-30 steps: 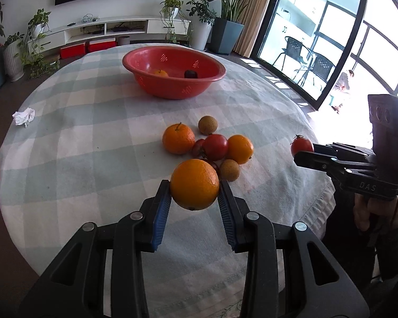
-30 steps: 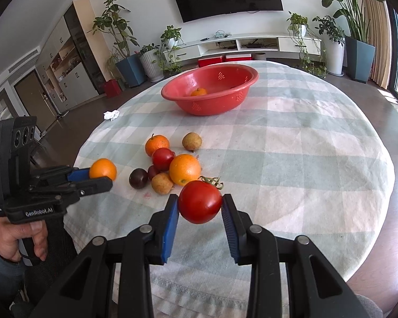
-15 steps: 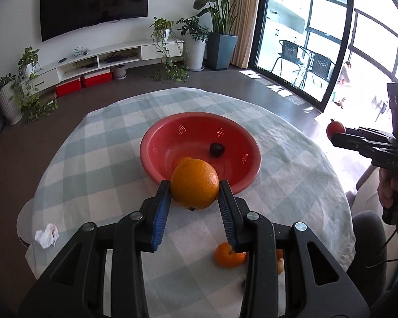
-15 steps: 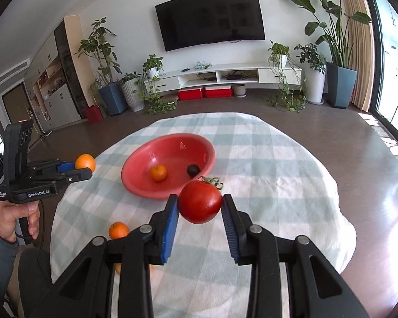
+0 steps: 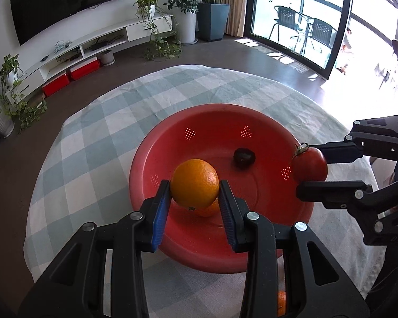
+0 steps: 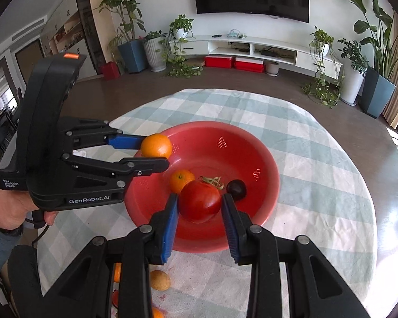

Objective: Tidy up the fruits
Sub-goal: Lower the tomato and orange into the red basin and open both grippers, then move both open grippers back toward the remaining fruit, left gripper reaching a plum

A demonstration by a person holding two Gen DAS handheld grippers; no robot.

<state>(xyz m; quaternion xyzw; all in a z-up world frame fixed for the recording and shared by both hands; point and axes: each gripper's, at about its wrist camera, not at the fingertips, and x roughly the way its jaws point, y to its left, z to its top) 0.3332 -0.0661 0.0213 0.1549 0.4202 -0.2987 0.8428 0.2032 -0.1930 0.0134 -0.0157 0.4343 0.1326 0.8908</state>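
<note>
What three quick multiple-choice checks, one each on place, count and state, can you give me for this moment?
1. Where is the dark plum?
A. inside the red bowl
B. on the tablecloth
C. in a gripper

2. How many fruits lie loose in the bowl?
A. none
B. two
C. five

3. What is the right gripper doing?
A. hanging open and empty
B. clamped on a tomato
C. clamped on a banana

Answers:
1 A, the plum rests on the bowl's floor.
2 B, only the plum and a small orange lie there; the big orange sits in the left gripper.
3 B, both blue pads press the tomato's sides above the bowl.
</note>
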